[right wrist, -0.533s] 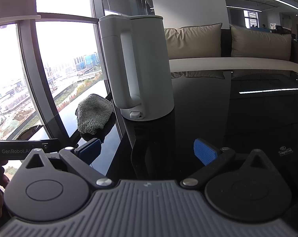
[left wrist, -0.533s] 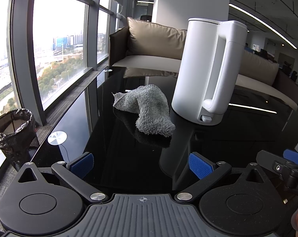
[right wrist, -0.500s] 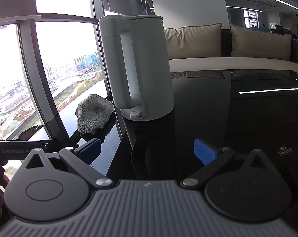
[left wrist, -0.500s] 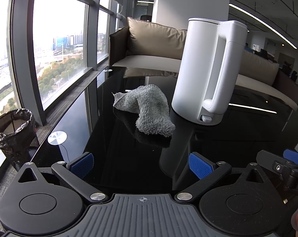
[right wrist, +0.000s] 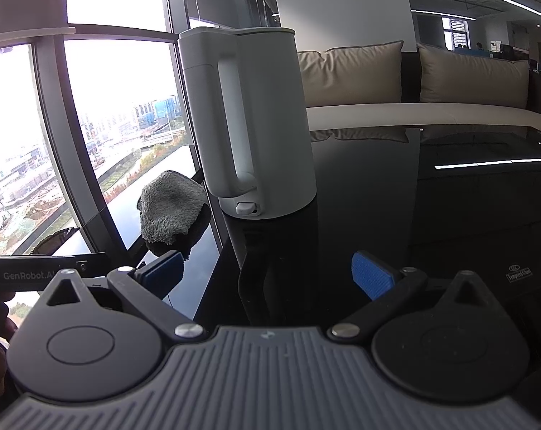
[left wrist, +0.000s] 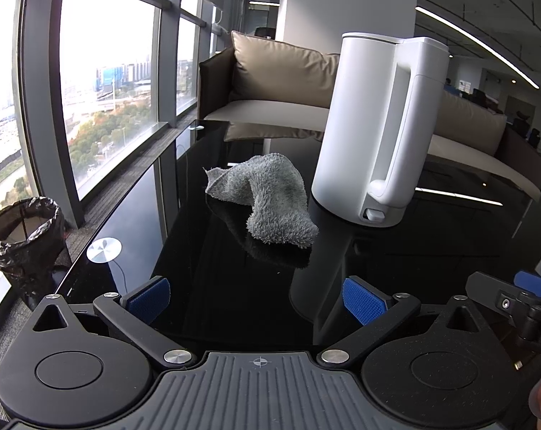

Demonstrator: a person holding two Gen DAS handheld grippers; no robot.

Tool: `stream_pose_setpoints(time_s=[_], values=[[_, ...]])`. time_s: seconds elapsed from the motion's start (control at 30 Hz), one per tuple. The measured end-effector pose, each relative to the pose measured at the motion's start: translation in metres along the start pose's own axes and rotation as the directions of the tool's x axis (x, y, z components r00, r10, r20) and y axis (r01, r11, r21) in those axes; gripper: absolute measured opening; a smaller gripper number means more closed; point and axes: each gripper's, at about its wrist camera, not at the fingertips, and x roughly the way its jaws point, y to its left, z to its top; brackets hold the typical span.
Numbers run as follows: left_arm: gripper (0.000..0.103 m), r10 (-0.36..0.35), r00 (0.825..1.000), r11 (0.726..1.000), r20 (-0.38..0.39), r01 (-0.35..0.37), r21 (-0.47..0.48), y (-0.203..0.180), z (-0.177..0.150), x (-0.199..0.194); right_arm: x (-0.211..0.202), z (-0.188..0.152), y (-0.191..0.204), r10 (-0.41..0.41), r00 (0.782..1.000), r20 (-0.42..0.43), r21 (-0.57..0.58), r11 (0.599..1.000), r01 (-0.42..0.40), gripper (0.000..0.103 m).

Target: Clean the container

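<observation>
white container (left wrist: 374,132) stood upright on the black desk (left wrist: 198,286), handle toward the cameras, grey cloth (left wrist: 266,200) crumpled just beside its base. nothing had shifted from half a second before. left hand-held gripper (left wrist: 257,295) and right hand-held gripper (right wrist: 270,274) both hung back with fingers spread apart, empty. cleaning looked not yet started; picking up the cloth was likely first.

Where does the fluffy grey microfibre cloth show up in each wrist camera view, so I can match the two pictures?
Left wrist view: the fluffy grey microfibre cloth lies near the middle of the picture on the glossy black table, left of the kettle.
Right wrist view: the cloth sits left of centre, low beside the kettle's base.
Shared landmark: the tall white electric kettle, handle facing both cameras.
</observation>
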Motion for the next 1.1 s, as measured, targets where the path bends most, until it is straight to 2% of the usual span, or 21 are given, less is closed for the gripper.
stream_pose_setpoints(time_s=[1.1], values=[[0.102,-0.005,1.000,1.000,-0.001,0.005,-0.001,-0.0030,-0.0011,0.0017,-0.0021,-0.0004,0.0010,0.000,1.000,0.002,0.005,1.000,0.000,0.102]])
